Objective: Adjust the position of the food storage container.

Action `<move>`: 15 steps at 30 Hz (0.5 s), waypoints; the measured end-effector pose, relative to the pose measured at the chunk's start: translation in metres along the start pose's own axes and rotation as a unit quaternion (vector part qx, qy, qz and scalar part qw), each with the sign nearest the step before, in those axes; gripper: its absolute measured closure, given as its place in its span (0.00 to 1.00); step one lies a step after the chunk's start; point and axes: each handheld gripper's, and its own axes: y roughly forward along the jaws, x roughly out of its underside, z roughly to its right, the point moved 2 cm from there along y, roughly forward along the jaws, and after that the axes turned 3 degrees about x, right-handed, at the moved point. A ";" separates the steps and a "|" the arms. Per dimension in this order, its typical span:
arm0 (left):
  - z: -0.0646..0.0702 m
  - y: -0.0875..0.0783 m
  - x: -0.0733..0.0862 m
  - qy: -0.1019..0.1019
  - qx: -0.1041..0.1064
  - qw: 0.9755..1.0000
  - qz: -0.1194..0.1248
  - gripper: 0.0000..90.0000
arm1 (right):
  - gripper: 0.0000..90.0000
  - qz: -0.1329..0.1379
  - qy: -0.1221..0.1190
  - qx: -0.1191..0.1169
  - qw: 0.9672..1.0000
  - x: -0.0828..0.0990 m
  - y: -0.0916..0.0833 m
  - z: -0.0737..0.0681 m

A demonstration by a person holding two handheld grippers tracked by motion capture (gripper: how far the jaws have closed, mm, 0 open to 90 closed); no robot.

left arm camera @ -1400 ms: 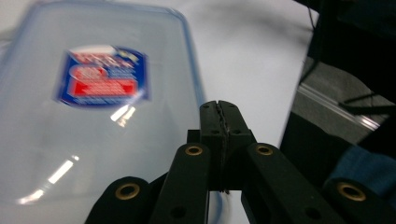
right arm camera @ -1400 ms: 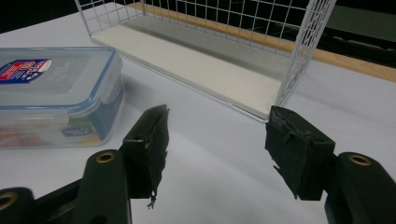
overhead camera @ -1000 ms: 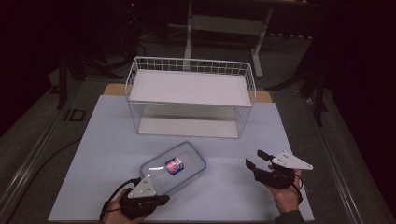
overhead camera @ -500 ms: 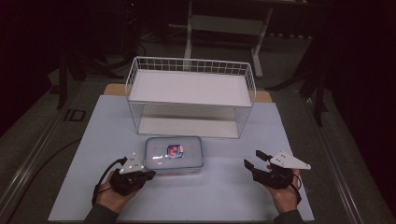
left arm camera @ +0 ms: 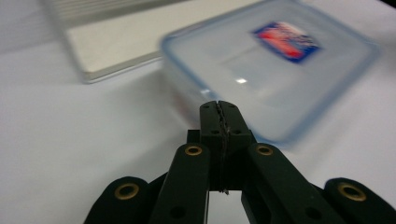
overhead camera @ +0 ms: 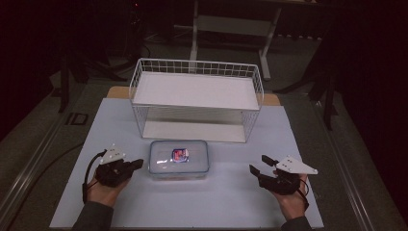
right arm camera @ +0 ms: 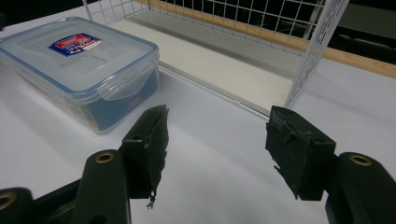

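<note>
A clear plastic food box (overhead camera: 178,158) with a blue-rimmed lid and a red and blue label lies flat on the white table, just in front of the wire rack (overhead camera: 196,98). My left gripper (overhead camera: 138,164) is shut, its tips right at the box's left side; in the left gripper view the closed jaws (left arm camera: 219,109) point at the box (left arm camera: 275,65) with nothing between them. My right gripper (overhead camera: 256,165) stands open to the right of the box, apart from it. In the right gripper view the box (right arm camera: 79,60) lies beyond the left jaw.
The white wire rack has an upper shelf and a lower shelf (right arm camera: 219,60) open toward me. The white table top (overhead camera: 216,202) has free room in front of the box and on both sides. A cable (overhead camera: 86,178) trails from the left gripper.
The box has turned from a slanted lie to square with the rack and moved back toward it. My left gripper went left and up along the box's left side. The right gripper stayed put.
</note>
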 end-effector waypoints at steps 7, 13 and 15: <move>-0.008 0.027 -0.001 -0.011 -0.011 0.999 -0.034 1.00 | 0.43 0.000 0.000 0.000 1.000 0.001 0.000 0.001; -0.004 0.039 -0.006 -0.015 -0.002 0.999 -0.032 1.00 | 0.43 -0.001 -0.001 -0.001 1.000 0.001 0.000 0.001; 0.002 0.046 -0.009 -0.012 0.004 0.999 -0.029 1.00 | 0.43 -0.002 -0.003 -0.003 1.000 0.000 0.001 0.000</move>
